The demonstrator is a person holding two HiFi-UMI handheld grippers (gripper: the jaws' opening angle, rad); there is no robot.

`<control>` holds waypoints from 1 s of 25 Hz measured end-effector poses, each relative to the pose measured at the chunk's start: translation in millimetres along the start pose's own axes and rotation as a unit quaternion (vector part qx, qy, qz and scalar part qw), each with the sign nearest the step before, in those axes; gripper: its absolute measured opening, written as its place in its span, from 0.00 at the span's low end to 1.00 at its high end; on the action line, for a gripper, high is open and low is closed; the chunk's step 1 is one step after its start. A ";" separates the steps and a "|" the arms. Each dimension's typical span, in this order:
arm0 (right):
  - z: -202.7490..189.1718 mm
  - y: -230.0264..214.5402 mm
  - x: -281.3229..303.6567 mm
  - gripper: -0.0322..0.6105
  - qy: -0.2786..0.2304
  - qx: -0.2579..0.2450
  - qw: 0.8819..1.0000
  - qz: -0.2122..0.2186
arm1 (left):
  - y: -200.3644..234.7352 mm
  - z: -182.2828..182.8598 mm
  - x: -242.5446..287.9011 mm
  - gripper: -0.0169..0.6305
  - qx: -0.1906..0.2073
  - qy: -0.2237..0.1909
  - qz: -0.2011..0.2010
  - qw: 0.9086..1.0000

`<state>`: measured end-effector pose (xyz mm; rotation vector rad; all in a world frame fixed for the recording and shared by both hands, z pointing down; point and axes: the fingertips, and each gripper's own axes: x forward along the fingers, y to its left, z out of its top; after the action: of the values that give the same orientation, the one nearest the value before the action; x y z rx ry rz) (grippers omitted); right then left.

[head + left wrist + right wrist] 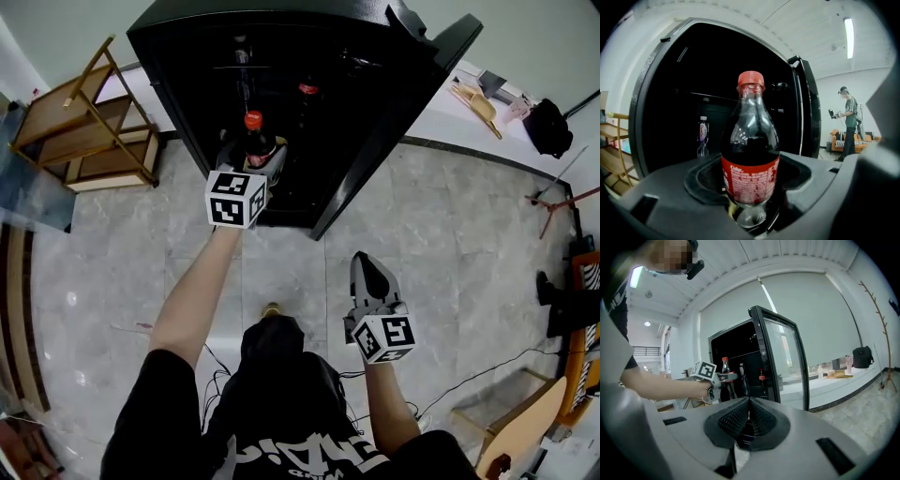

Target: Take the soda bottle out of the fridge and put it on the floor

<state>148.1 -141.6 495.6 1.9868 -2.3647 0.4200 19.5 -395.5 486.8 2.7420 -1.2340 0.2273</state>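
Head view, left tongs [253, 157]: clenched on the soda bottle [255, 141], arm stretched toward the fridge [178, 56].
Head view, soda bottle: upright, red cap up, at the open front of the black fridge, clear of the floor [450, 244].
Head view, right tongs [368, 262]: held low and near the body, over the grey tiled floor, well apart from the bottle.
Head view, surroundings: a wooden shelf [84, 131] stands left of the fridge; a white bench [441, 112] runs along the wall to its right.
Left gripper view, grip: both pads press on the bottle's red label; dark soda fills it to the shoulder.
Left gripper view, background: a small water bottle [702, 136] stands inside the dark fridge; a person [848, 123] stands far off at the right.
Right gripper view, tongs: jaws closed together, nothing between them.
Right gripper view, scene: the left tongs hold the bottle beside the open glass door [787, 362].
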 end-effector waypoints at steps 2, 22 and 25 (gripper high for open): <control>-12.3 -0.1 -6.0 0.09 -0.003 -0.002 1.000 0.001 | -5.9 -10.3 -12.9 0.51 -0.005 -0.001 -0.004 1.000; -241.3 -34.6 21.4 0.09 -0.028 -0.015 0.999 0.024 | -46.3 -206.6 -43.0 0.51 0.023 -0.003 -0.039 0.999; -270.3 -42.2 29.7 0.09 -0.040 -0.023 0.998 0.032 | -49.4 -241.4 -40.0 0.51 0.026 -0.011 -0.040 0.999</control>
<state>142.1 -117.1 769.6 1.9485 -2.4681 0.2893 9.8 -291.3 713.4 2.8374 -1.1374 0.2259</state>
